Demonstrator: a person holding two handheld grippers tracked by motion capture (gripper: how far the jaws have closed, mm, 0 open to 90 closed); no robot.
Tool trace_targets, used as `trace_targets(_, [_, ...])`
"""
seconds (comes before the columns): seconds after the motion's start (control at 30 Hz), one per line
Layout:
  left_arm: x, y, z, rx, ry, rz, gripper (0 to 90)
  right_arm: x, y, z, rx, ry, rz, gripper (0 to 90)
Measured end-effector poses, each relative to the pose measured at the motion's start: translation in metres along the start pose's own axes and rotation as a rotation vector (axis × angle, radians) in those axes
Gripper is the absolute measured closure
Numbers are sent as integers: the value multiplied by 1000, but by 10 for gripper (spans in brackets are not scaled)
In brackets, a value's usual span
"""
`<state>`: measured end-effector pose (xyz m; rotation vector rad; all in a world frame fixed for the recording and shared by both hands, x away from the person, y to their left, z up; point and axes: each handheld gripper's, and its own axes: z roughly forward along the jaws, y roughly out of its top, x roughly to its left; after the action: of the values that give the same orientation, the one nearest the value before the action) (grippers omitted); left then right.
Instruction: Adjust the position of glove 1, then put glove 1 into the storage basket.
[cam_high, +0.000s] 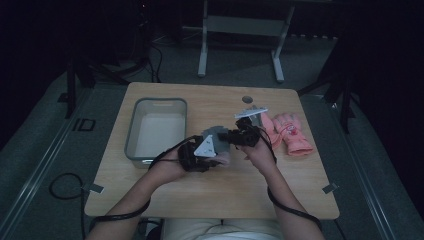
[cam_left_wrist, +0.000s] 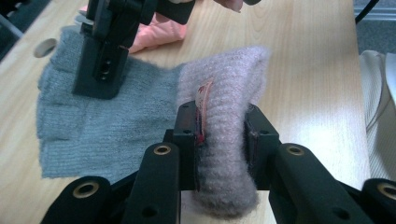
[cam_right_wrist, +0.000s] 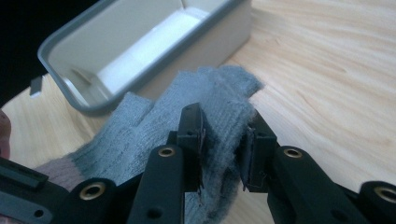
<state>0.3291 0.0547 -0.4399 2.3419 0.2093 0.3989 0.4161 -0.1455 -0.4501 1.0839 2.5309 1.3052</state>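
A grey knitted glove (cam_left_wrist: 93, 126) with a fluffy pale pink cuff (cam_left_wrist: 229, 79) is held between both grippers near the middle of the wooden table (cam_high: 200, 190). My left gripper (cam_left_wrist: 222, 126) is shut on the pink cuff, which bulges up between its jaws. My right gripper (cam_right_wrist: 223, 135) is shut on the grey finger end of the glove (cam_right_wrist: 219, 88), and it appears in the left gripper view as a black block (cam_left_wrist: 100, 70) standing over the grey knit. In the high view the left gripper (cam_high: 220, 155) and right gripper (cam_high: 234, 135) sit close together over the glove (cam_high: 216, 132).
A grey open bin (cam_high: 131, 130) stands on the table's left half, its wall (cam_right_wrist: 201, 44) just beyond the glove. A pair of pink gloves (cam_high: 290, 132) lies on the right. A round hole (cam_high: 247, 99) is near the table's far edge.
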Motion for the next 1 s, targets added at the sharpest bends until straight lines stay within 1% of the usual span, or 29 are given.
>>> trace_targets(0.03, [1, 0, -3, 2, 5, -1, 710, 1, 2, 1, -3, 1, 0, 732])
trace_targets(0.07, [3, 0, -6, 8, 13, 9, 710, 3, 5, 2, -3, -1, -3, 732])
trace_targets(0.23, [14, -4, -18, 22, 35, 25, 709, 10, 22, 10, -11, -2, -21, 731])
trace_targets(0.3, [17, -6, -22, 22, 38, 24, 709, 13, 28, 12, -14, 2, -20, 731])
trace_targets(0.37, [21, -7, -28, 30, 45, 29, 709, 16, 34, 15, -18, 1, -30, 731])
trace_targets(0.4, [22, -7, -30, 32, 47, 24, 709, 18, 37, 17, -18, 0, -33, 731])
trace_targets(0.47, [26, -9, -35, 38, 59, 28, 709, 20, 43, 20, -23, 5, -33, 731])
trace_targets(0.53, [30, -12, -40, 41, 67, 21, 709, 24, 50, 23, -27, 9, -38, 731])
trace_targets(0.77, [41, -24, -58, 76, 95, 8, 709, 38, 72, 44, -25, 21, -62, 731])
trace_targets(0.93, [49, -37, -72, 101, 110, -3, 709, 49, 85, 61, -27, 43, -76, 731])
trace_targets(1.0, [52, -43, -76, 108, 122, 0, 709, 54, 90, 68, -28, 42, -82, 731])
